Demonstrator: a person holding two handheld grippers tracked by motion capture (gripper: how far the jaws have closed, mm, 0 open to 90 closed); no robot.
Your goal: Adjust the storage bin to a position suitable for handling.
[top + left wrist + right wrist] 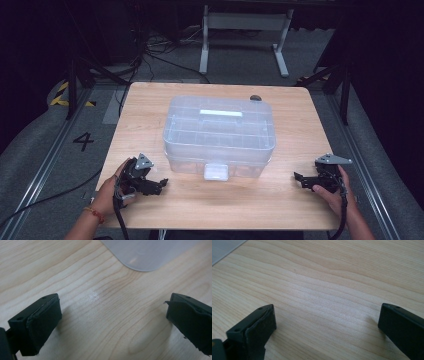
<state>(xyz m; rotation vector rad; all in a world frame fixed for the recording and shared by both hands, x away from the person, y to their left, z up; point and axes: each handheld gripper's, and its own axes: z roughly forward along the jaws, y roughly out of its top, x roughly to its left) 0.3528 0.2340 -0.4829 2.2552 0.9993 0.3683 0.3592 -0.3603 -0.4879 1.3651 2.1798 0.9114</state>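
Clear lidded box [219, 134] at mid-table, closed, untouched; both claws idle and wide open.

The box stands ahead of and between the two claws, well apart from the right one and nearer the left, whose own view catches a rounded corner [143, 255] just beyond its jaws. Judged light and seemingly empty, thin-walled, stiff but likely to flex and slip under pad pressure; smooth plastic offers little grip on flat faces. Best holds: the front latch [216, 171], which faces the claws, or the lid handle [220, 114] on top. The left claw [159, 184] and right claw [299, 178] rest low over the table [150, 100], jaws spread full, holding nothing.
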